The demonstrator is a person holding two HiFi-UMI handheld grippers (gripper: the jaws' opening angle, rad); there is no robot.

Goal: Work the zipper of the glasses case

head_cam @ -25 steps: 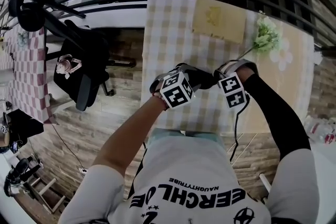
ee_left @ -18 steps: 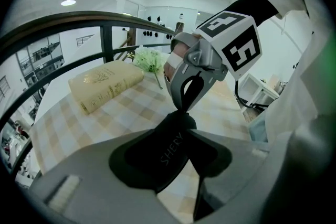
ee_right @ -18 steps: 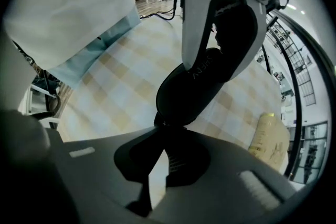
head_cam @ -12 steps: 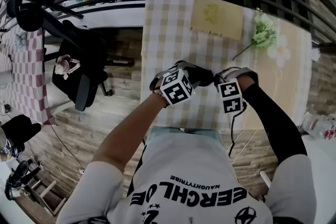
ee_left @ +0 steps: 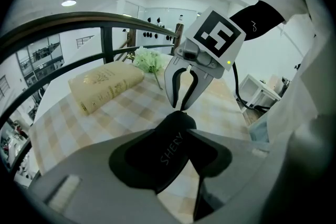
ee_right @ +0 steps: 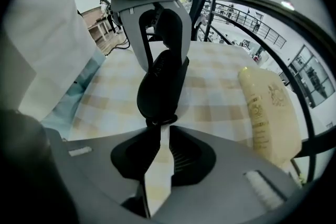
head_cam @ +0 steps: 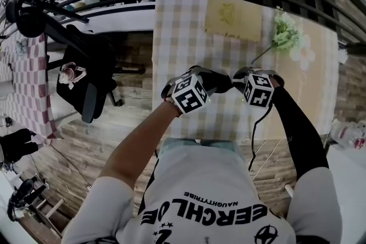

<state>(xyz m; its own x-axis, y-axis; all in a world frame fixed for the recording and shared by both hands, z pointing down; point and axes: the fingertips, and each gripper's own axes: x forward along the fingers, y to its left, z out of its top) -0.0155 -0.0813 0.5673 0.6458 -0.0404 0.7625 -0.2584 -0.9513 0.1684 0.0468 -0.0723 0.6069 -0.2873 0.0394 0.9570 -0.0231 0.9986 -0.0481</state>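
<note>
Head view: the 2 grippers meet tip to tip over the checked tablecloth [head_cam: 183, 37], the left gripper [head_cam: 213, 83] just beside the right gripper [head_cam: 240, 78]. Left gripper view: its jaws are clamped on the black glasses case [ee_left: 169, 152] (lettered SHERY), whose far end reaches the right gripper's tips. Right gripper view: the jaws have just been opening and stand slightly apart, with only cloth showing in the gap. The case's near end lies right at their tips.
</note>
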